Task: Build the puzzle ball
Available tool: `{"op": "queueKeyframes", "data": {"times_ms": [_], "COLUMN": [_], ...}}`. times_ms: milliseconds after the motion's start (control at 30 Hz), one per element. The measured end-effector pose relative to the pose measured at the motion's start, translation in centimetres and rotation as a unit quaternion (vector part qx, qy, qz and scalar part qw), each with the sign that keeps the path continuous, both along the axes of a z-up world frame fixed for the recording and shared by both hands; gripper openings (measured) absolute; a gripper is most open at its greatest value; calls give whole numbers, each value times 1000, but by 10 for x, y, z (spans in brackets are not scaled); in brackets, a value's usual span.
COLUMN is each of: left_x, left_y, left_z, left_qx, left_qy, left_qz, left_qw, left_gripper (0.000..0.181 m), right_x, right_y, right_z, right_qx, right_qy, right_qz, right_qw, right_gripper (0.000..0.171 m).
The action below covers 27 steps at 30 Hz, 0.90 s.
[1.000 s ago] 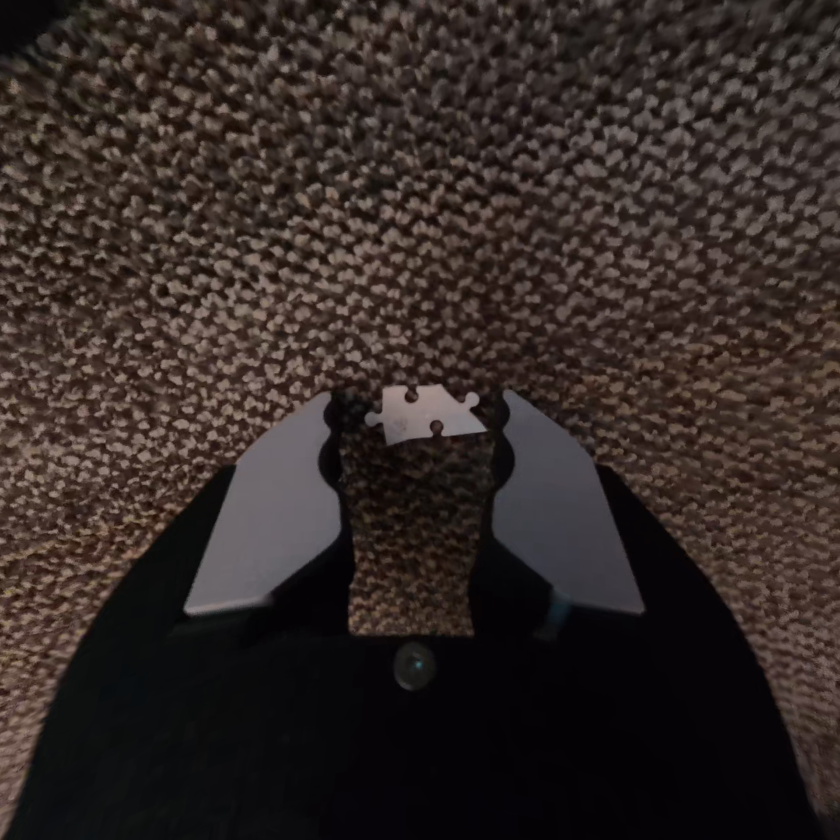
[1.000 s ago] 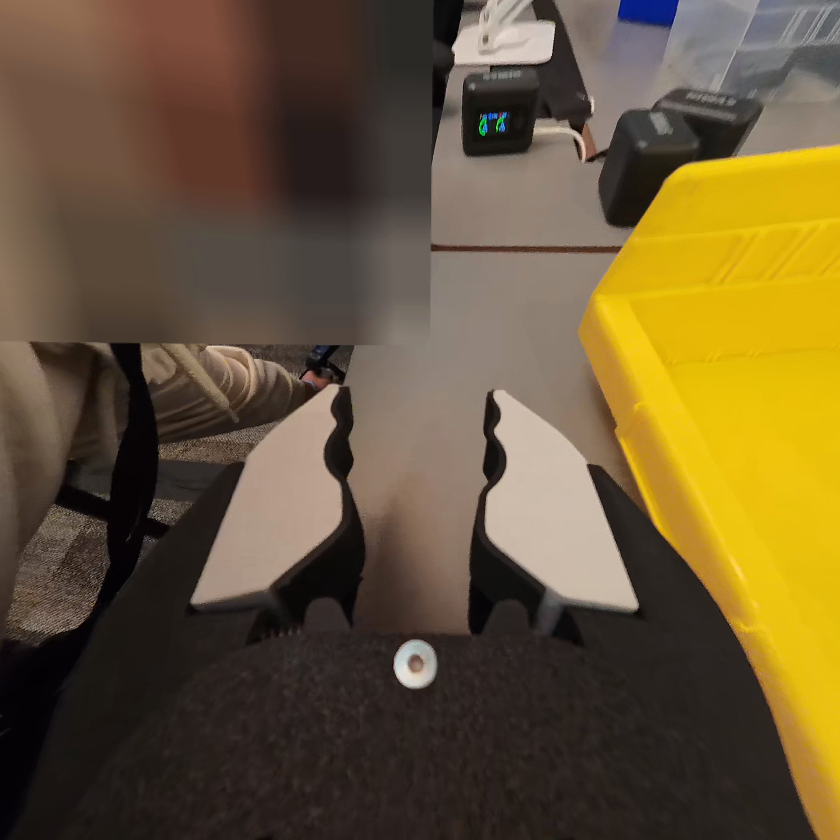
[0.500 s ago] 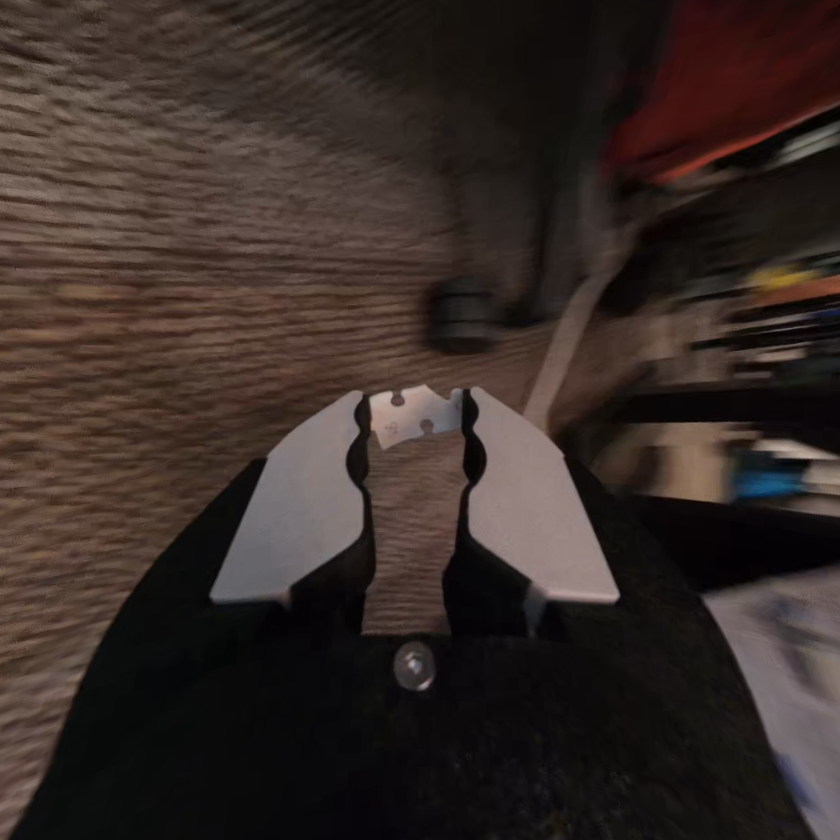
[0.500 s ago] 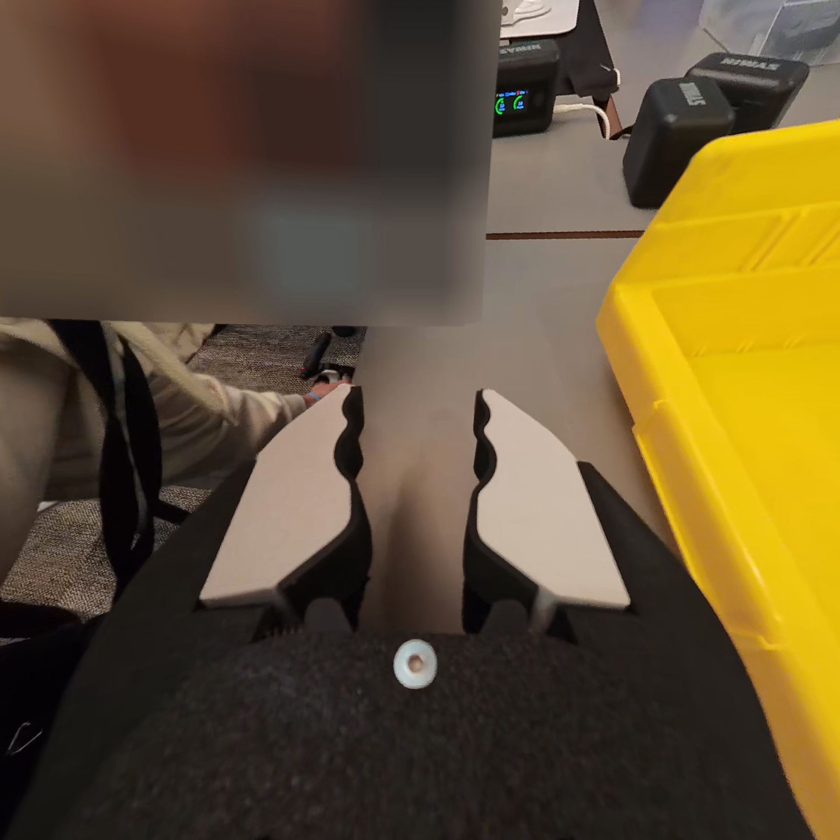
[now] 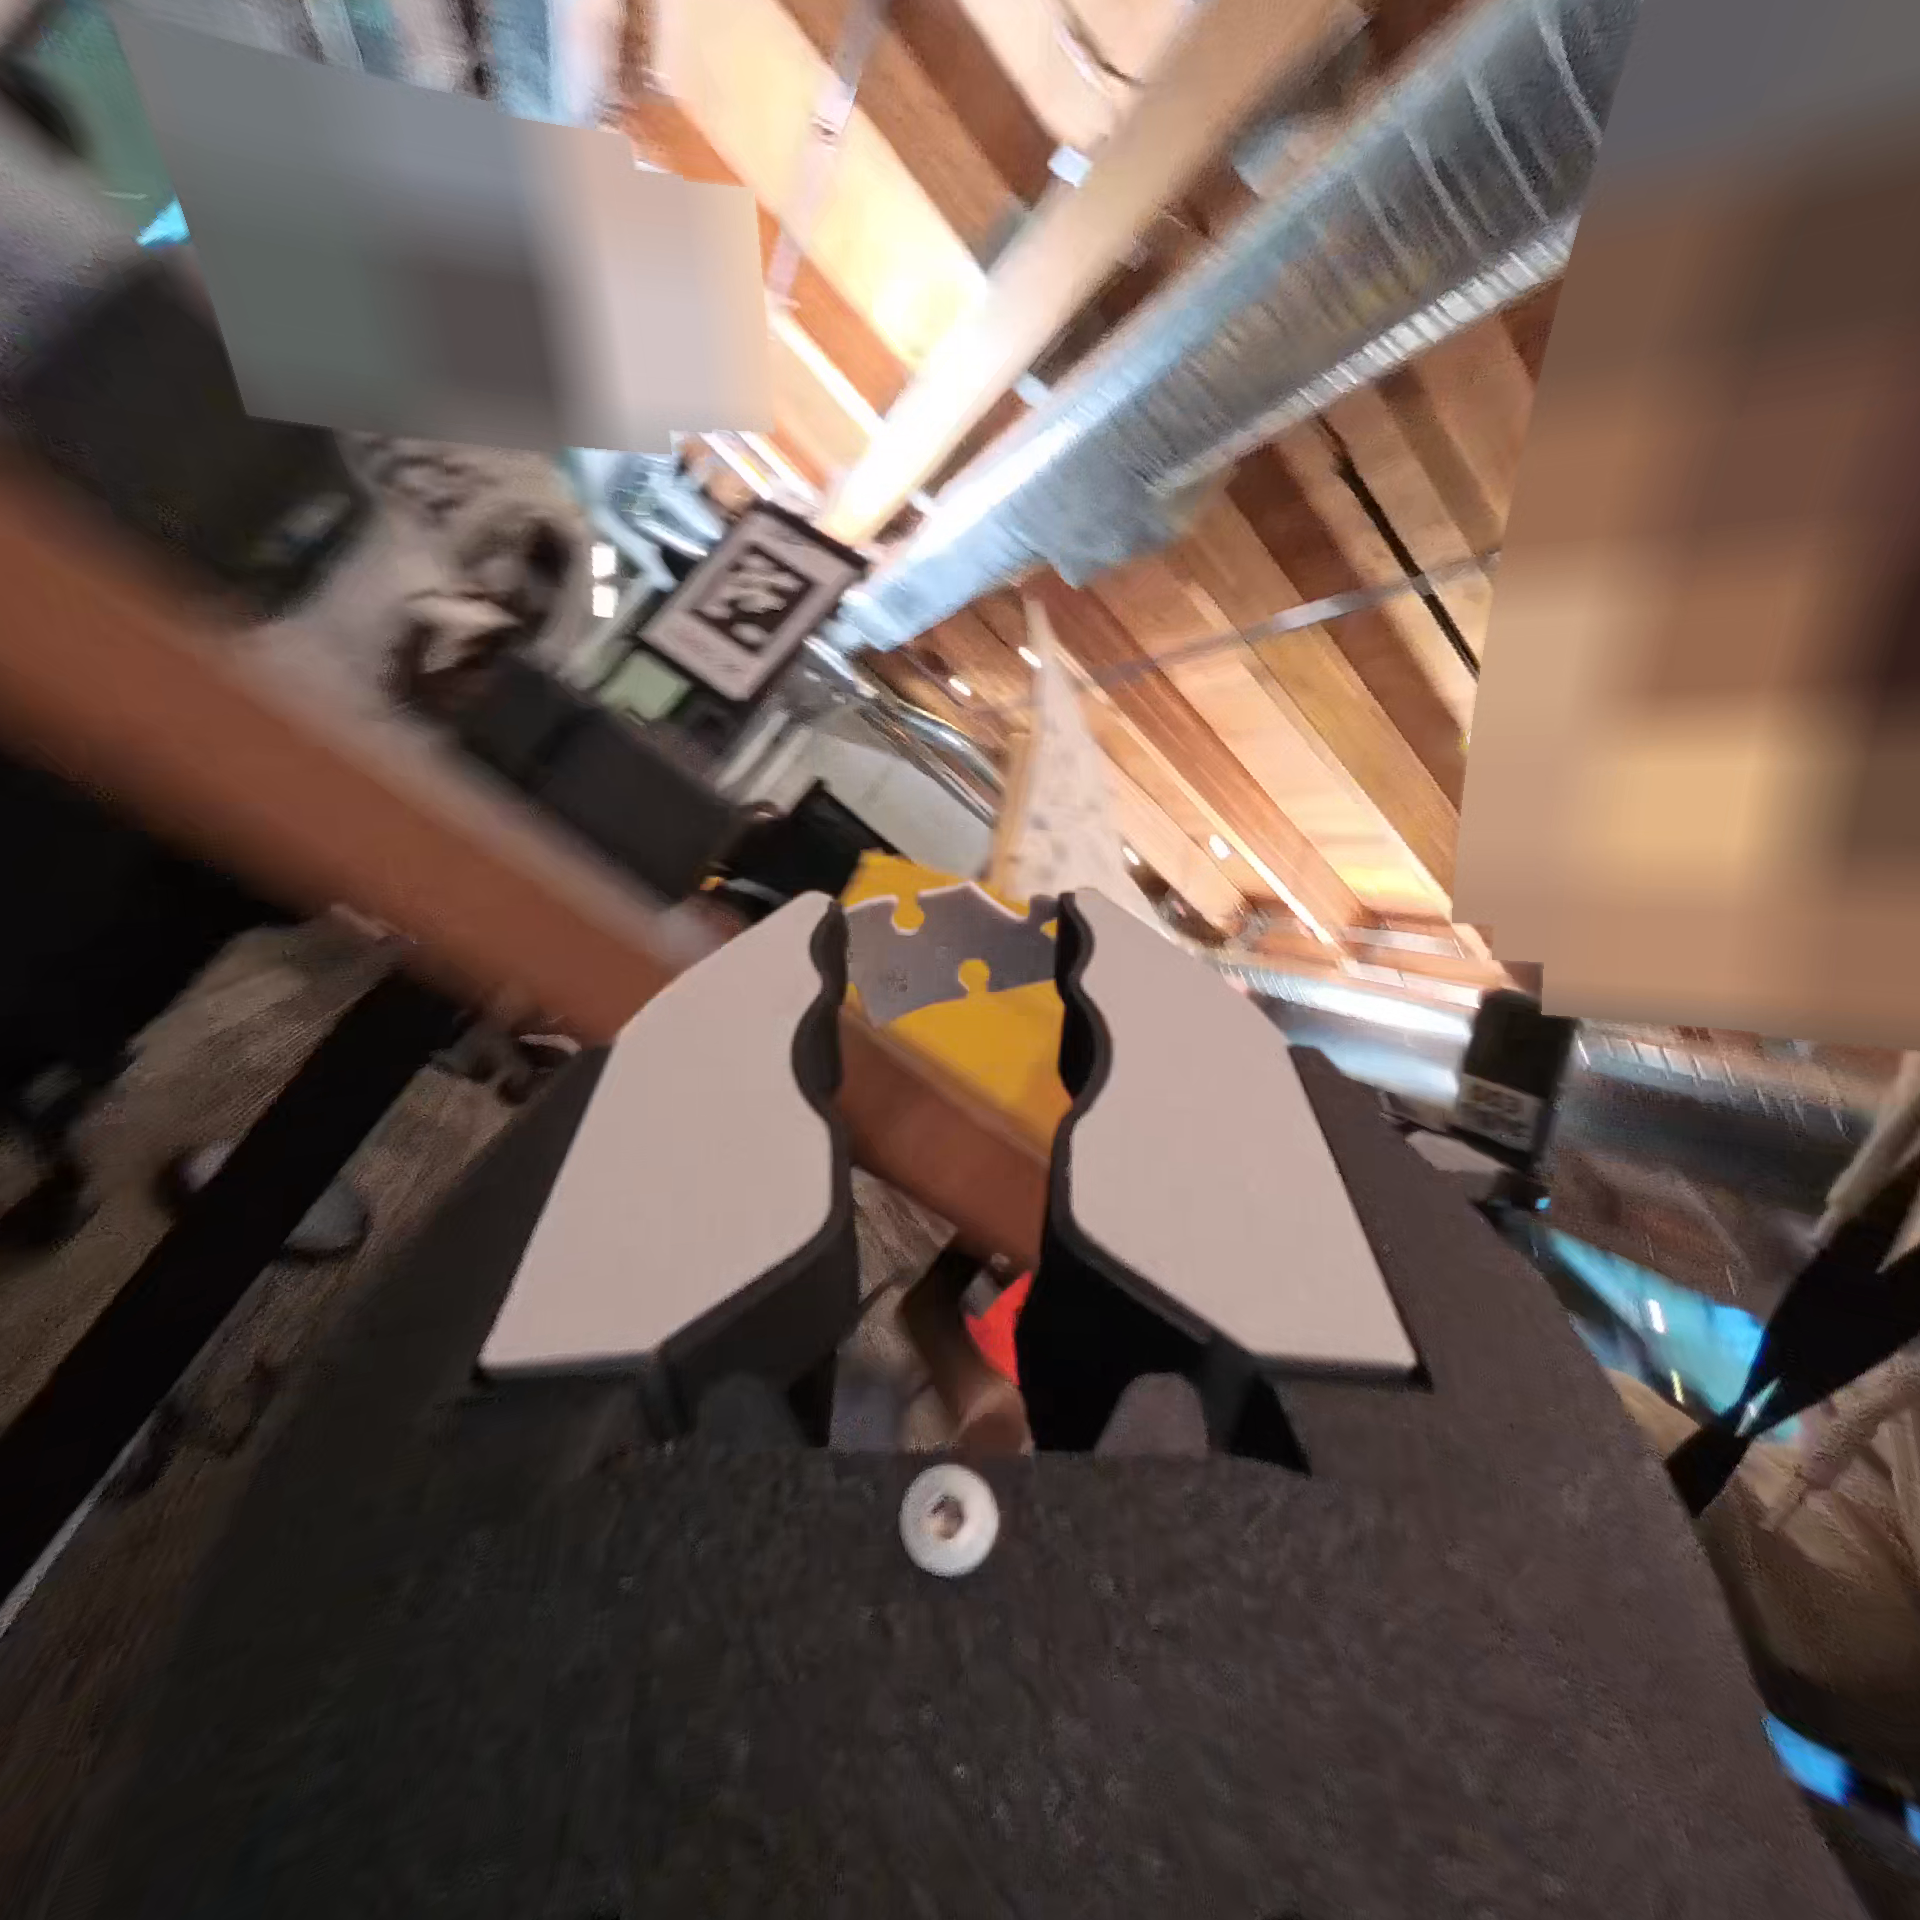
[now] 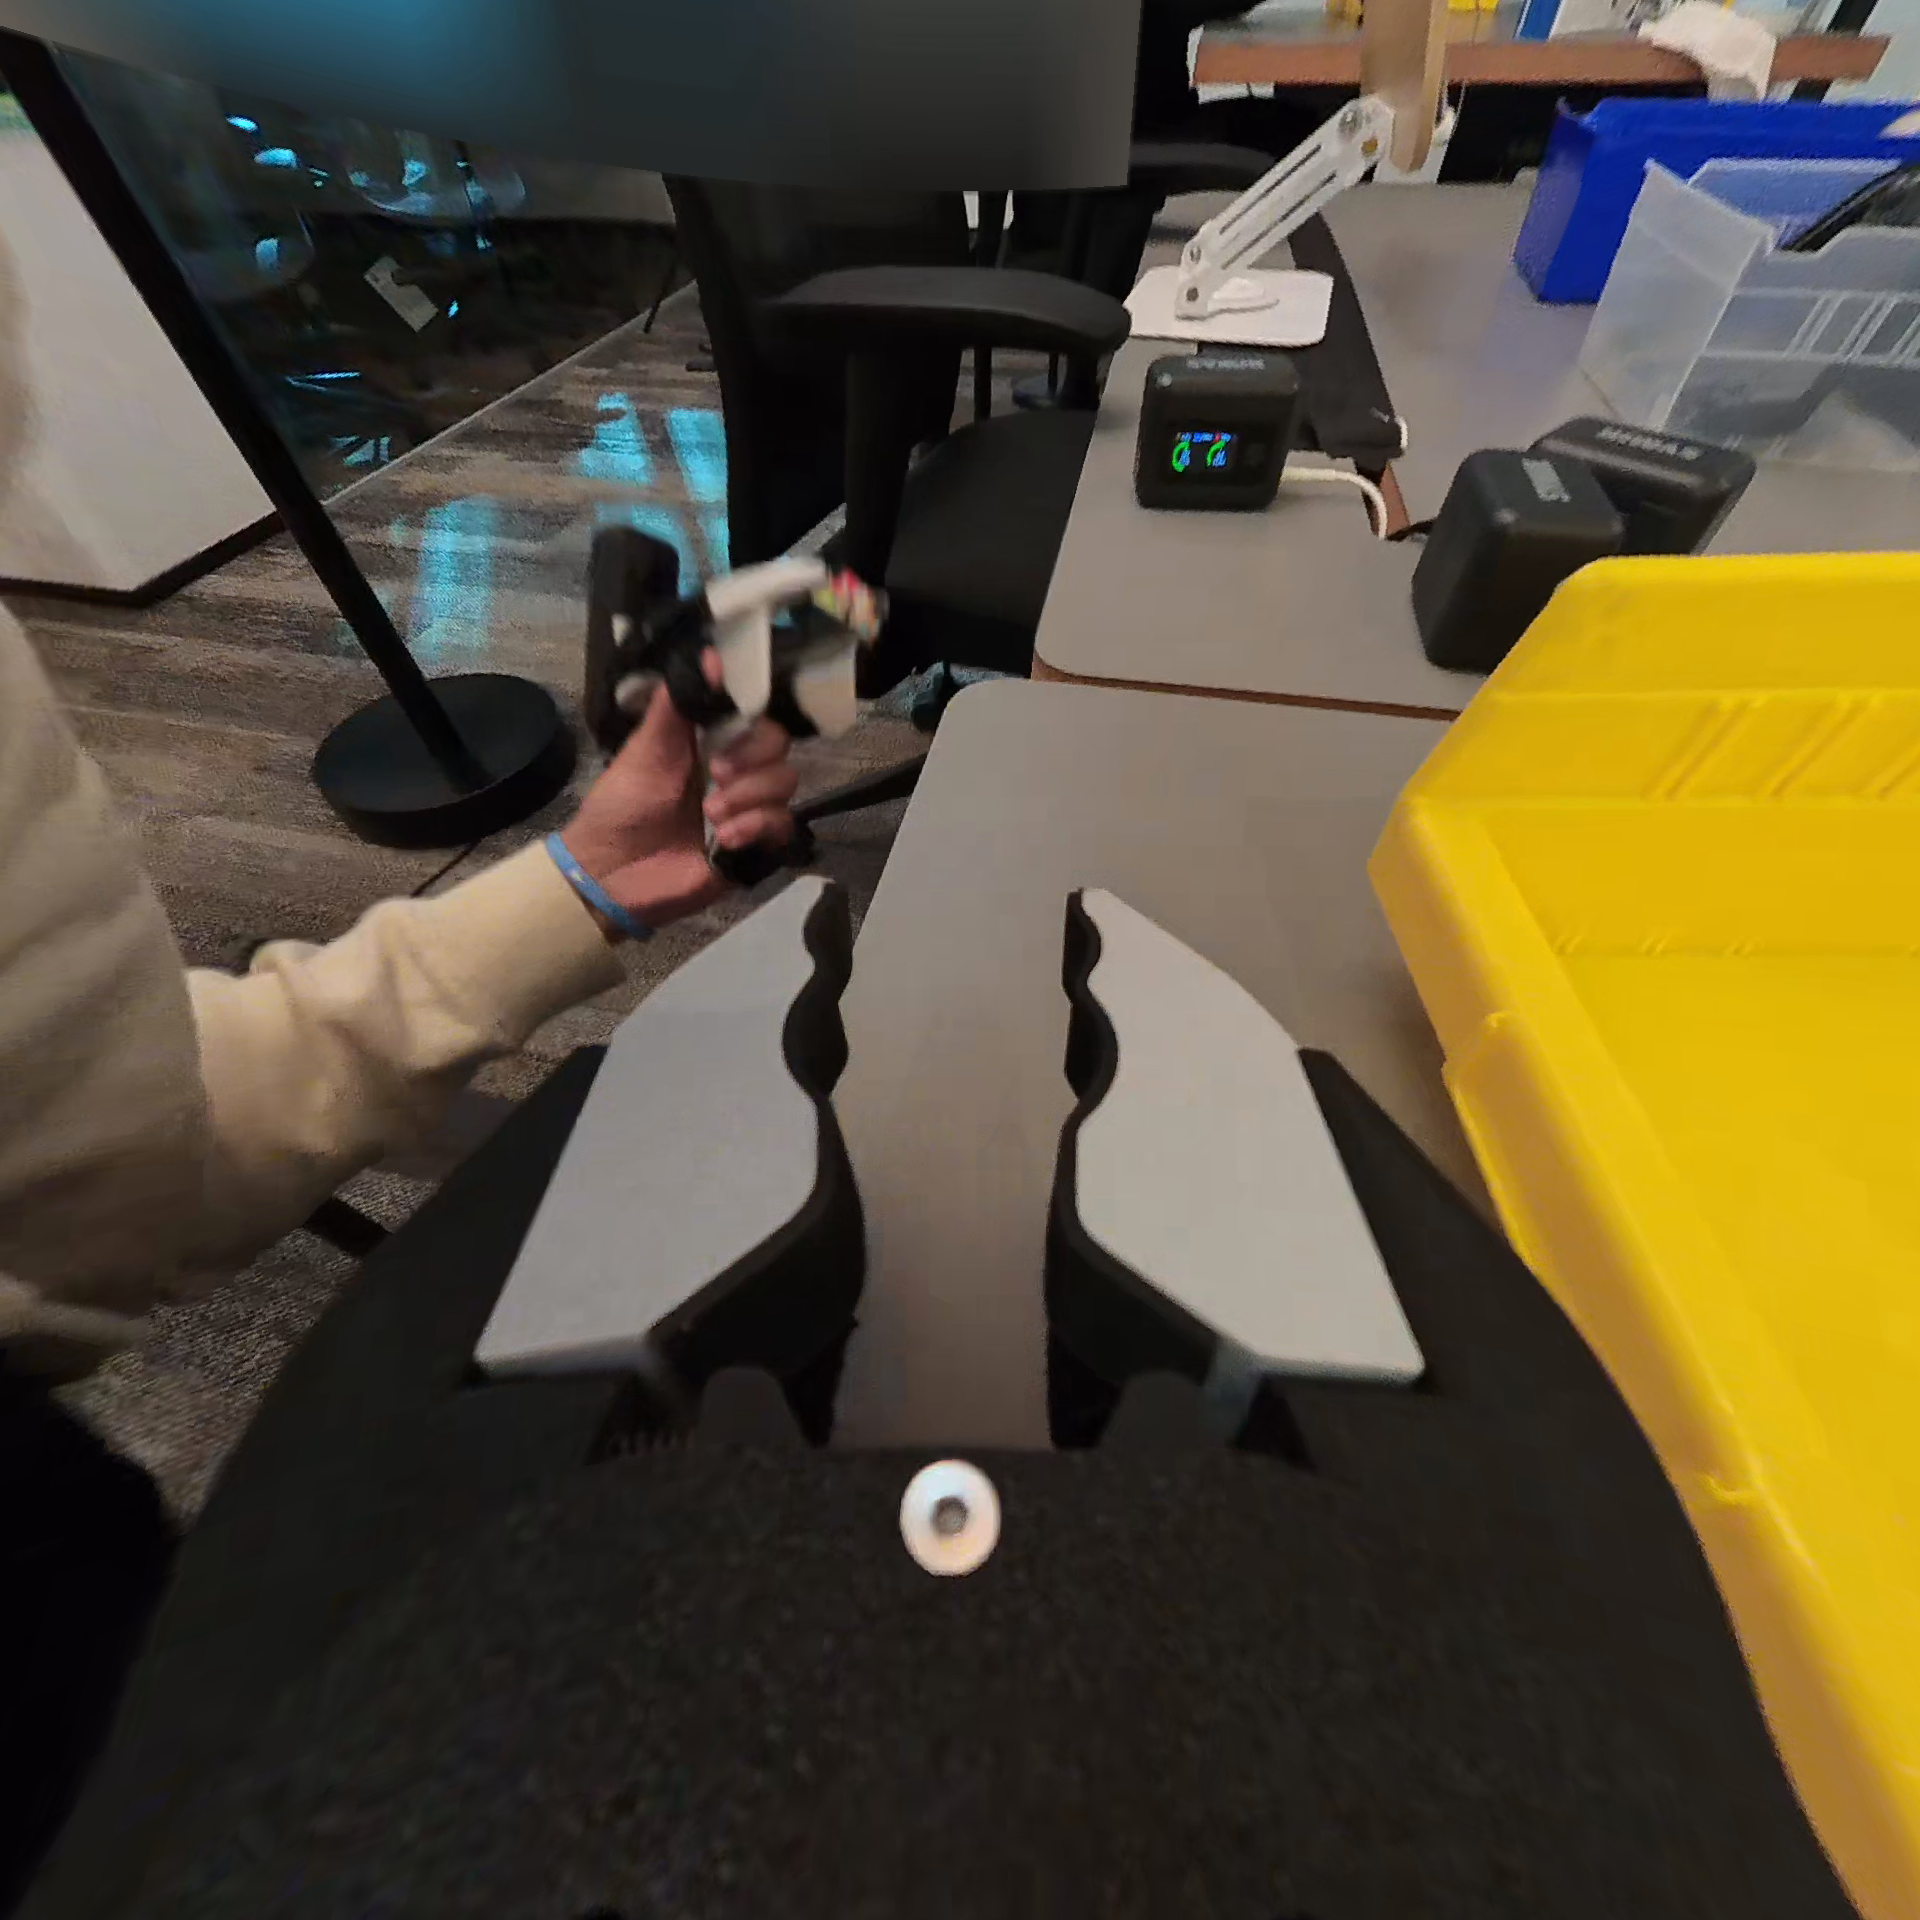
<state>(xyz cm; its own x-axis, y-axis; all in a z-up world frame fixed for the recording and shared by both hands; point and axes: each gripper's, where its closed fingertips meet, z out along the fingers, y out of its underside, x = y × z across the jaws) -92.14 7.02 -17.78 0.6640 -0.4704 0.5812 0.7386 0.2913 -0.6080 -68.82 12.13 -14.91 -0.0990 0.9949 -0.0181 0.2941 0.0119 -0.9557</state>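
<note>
the left gripper (image 5: 951, 935) pinches the flat grey jigsaw-shaped puzzle piece (image 5: 940, 961) by its edges, lifted off to the counter's (image 6: 1049, 831) side, likely for carrying. the right gripper (image 6: 948, 914) waits, jaws parted and empty, beside the yellow plastic bin (image 6: 1683, 935).

your left gripper (image 5: 951, 935) clamps a grey puzzle piece (image 5: 945, 961) between its fingertips, the piece's knobs and notches showing across the narrow gap. behind the piece sits a patch of yellow (image 5: 966, 1029), too blurred to identify, and a brown table edge (image 5: 312, 769) slants across the view from the left. the camera tilts upward: a ribbed silver duct (image 5: 1247, 343) and wooden ceiling beams (image 5: 1299, 623) fill the top, streaked with blur.
</note>
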Motion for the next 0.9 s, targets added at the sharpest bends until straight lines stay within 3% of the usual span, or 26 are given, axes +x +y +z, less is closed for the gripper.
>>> {"op": "queueKeyframes", "data": {"times_ms": [167, 300, 433, 600, 733, 900], "left_x": [113, 208, 318, 407, 433, 452], "left_y": [50, 79, 86, 61, 51, 43], "left_z": [167, 234, 249, 252, 239, 224], "left_qx": [70, 83, 58, 83, 85, 99], "left_qy": [132, 115, 111, 105, 67, 40], "left_qz": [-123, -250, -366, -425, -438, -401], "left_qw": [981, 958, 922, 895, 893, 910], "left_gripper": [38, 38, 38, 38, 38, 37], "right_x": [14, 60, 133, 203, 256, 326], "right_y": [7, 2, 5, -5, -30, -59], "right_z": [28, 69, 114, 148, 144, 103], "right_qx": [-47, -152, -194, -111, -80, -75], "right_qy": [93, 159, 185, 134, 51, -1], "right_qz": [-13, 25, 56, 57, 40, -66], "right_qw": [994, 975, 962, 983, 995, 995], "right_gripper": [43, 41, 39, 41, 41, 41]}}
